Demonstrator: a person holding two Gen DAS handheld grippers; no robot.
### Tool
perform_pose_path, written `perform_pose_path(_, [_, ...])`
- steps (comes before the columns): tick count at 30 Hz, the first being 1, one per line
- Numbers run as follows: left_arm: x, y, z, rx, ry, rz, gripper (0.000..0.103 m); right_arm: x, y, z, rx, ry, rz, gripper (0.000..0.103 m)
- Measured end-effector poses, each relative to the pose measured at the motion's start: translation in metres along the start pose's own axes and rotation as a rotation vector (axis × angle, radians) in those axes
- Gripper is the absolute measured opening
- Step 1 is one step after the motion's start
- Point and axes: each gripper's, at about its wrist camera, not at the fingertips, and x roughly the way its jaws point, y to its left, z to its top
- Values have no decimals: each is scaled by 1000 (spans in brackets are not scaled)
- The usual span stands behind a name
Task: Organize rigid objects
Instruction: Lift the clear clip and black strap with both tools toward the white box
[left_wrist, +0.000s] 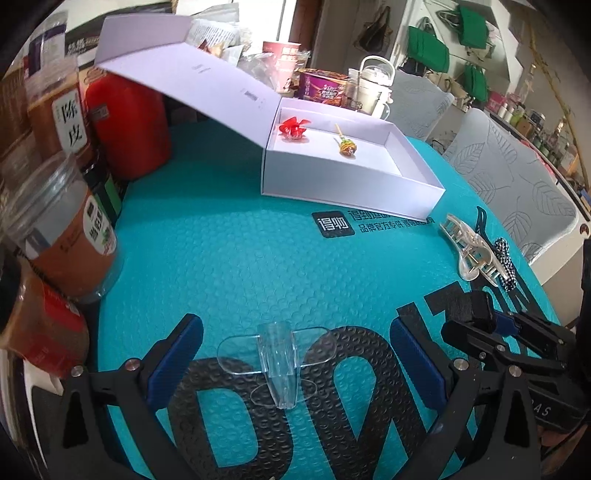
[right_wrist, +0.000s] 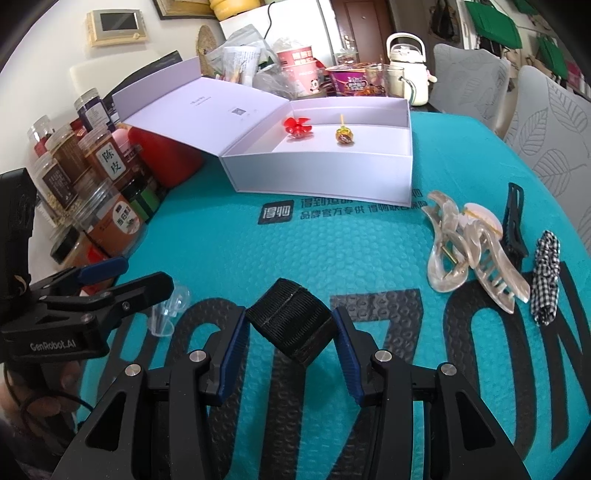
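White box (right_wrist: 325, 177) lies open on the teal mat, lid tilted back; red flower clip (right_wrist: 297, 129) and lollipop (right_wrist: 344, 133) inside it. Clear plastic piece (left_wrist: 275, 363) lies flat, well in front of the box. Black ribbed block (right_wrist: 291, 321), tilted, is clamped off the mat; pearly claw clips (right_wrist: 469, 245), black clip (right_wrist: 515, 221) and checked scrunchie (right_wrist: 546, 273) lie right of the box front.

place: home, dining area | table (right_wrist: 236, 236) under teal bubble mailer, back edge cluttered: spice jars (right_wrist: 107, 162), instant noodle cups (right_wrist: 299, 70), white kettle (right_wrist: 406, 55) | leaf-print padded chairs (right_wrist: 554, 122) alongside | wall intercom panel (right_wrist: 114, 24), door (right_wrist: 360, 22) behind | green tote bags (left_wrist: 428, 50) hung on far wall
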Motion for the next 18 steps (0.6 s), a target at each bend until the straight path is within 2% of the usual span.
perform_pose_path(5, [10, 2, -10, -49, 7, 8, 103, 3, 0, -7, 0, 18, -6, 46])
perform_pose_path(14, [34, 1, -18, -41, 56, 69, 103, 1, -7, -11, 13, 18, -23, 46])
perform_pose_path(16, [34, 2, -18, -30, 42, 71, 103, 0, -7, -11, 13, 15, -27, 46])
perform_pose_path(18, [33, 2, -19, -30, 29, 61, 95, 1, -8, -11, 15, 16, -29, 46])
